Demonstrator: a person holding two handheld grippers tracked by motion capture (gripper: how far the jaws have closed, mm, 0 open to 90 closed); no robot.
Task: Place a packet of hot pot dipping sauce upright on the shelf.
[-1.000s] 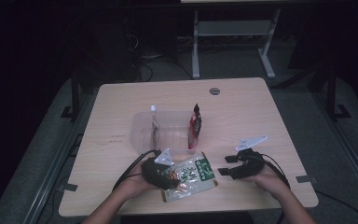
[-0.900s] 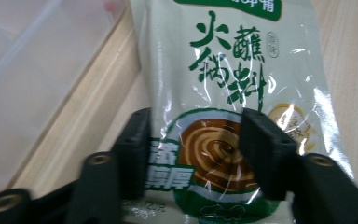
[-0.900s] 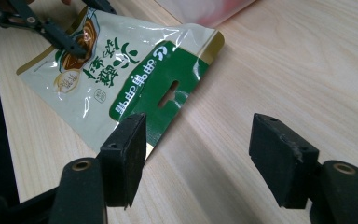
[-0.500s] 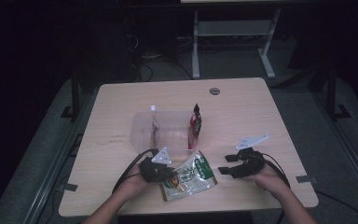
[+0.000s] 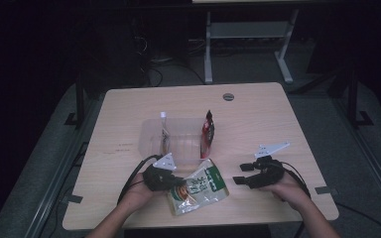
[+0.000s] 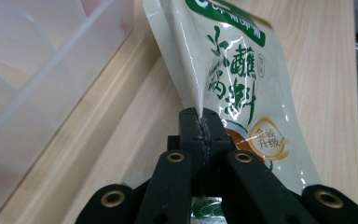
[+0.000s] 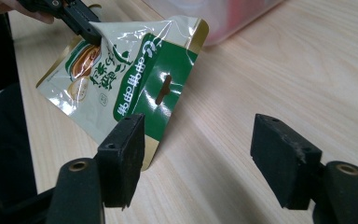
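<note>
the sauce pouch [image 5: 198, 191] lies on the tabletop [image 5: 129, 114] in front of the person, one edge pinched and lifted by the left hand-held gripper [image 6: 200, 123], whose jaws have just been closing and are now clamped tight on a fold of the film. the pouch stretches away from those jaws toward the right hand-held gripper [image 7: 198, 154], which waits just beyond the pouch's far corner with its jaws parted and nothing between them.

to do the lift well, i would judge the grip should sit deeper on the sealed edge rather than on a loose wrinkle, so the film does not slip, and the right jaws could take the green header for support before the pouch goes up.

the pouch is cream and green with large green chinese characters i cannot read with certainty, a small gold badge, and a hang hole in the header.

past the left hand-held gripper, just beyond the pouch, stands a clear plastic bin [image 5: 151, 144] holding a red packet [image 5: 208, 134] upright and a slim pale item [image 5: 164, 130].
</note>
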